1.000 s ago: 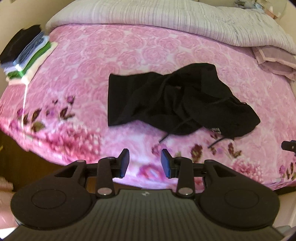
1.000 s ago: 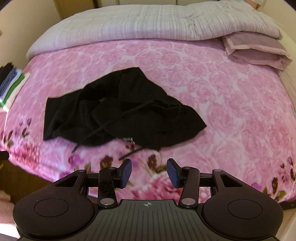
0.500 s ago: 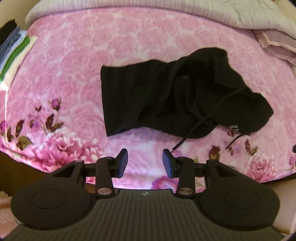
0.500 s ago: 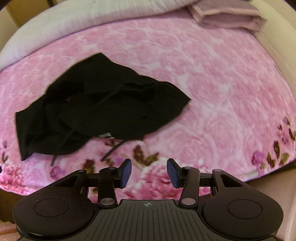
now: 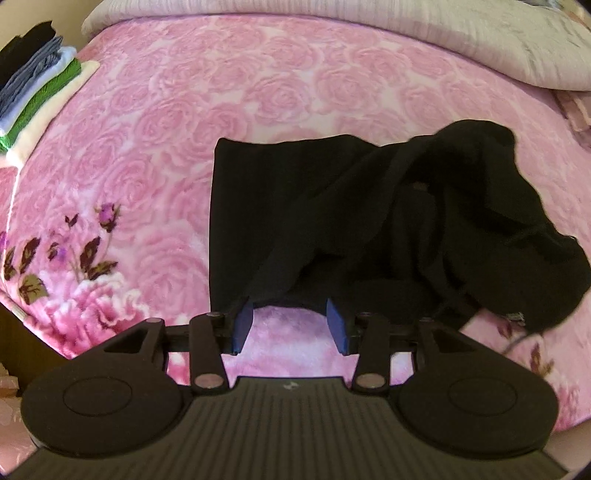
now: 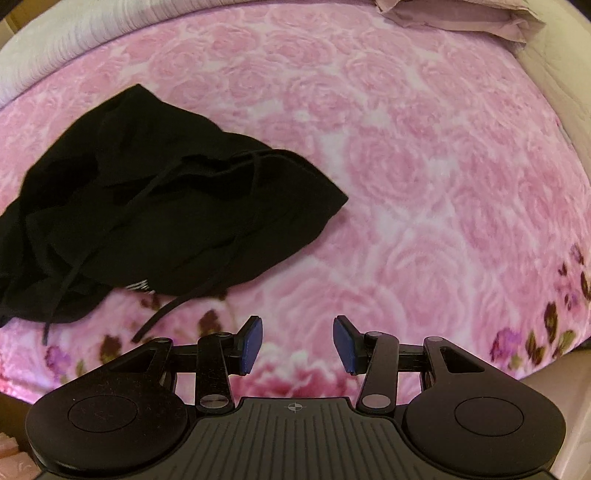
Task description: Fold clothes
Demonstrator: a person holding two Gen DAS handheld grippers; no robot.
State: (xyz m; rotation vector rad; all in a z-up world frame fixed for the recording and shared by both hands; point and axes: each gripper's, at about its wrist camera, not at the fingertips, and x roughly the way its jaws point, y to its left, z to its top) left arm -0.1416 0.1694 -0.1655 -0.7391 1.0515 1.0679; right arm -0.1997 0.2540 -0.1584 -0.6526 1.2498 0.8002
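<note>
The black garment (image 5: 369,221) lies crumpled on the pink rose blanket (image 5: 221,92), near the blanket's front edge, well apart from the folded stack (image 5: 33,96) at the far left corner. Compared with a second ago, the garment fills far more of the left wrist view, and its near hem is now seen right at the tips of the left gripper (image 5: 290,326), whose jaws are opening; whether cloth is actually between them or only beyond them cannot be told, and no pressing is seen. The right gripper (image 6: 297,343) has likewise been brought lower and closer to the blanket, its jaws apart and empty, the garment's right end and its loose drawstring (image 6: 184,299) lying beside it to the left. A first grasp of the hem is judged to be imminent; no fold has been made yet. The garment's long axis runs roughly along the blanket's front edge: a flat, squared end points toward the folded stack, the bunched end with drawstrings toward the pillow (image 6: 461,18) side
</note>
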